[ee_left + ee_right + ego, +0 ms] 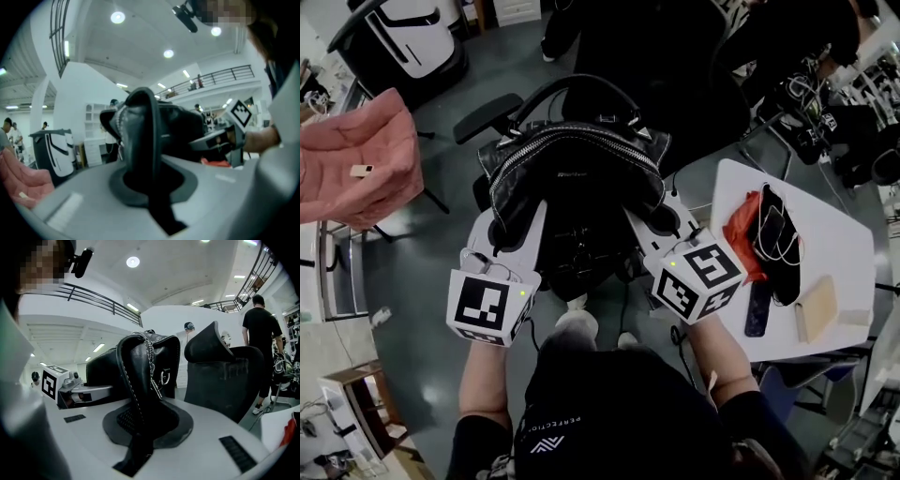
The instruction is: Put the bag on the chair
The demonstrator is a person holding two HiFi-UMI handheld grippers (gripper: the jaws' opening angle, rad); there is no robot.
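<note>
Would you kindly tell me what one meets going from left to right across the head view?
pink garment → left hand-held gripper → black bag → right hand-held gripper → red cloth → tan block

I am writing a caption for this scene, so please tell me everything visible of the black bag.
The black bag looks like glossy leather, with silvery zip or chain trim along its top, white stitching, metal rings and an arched handle. It is upright, top closed. The left gripper and right gripper hold its two ends, jaws shut on folds of leather, above a black chair; whether it touches the seat is hidden.
</note>
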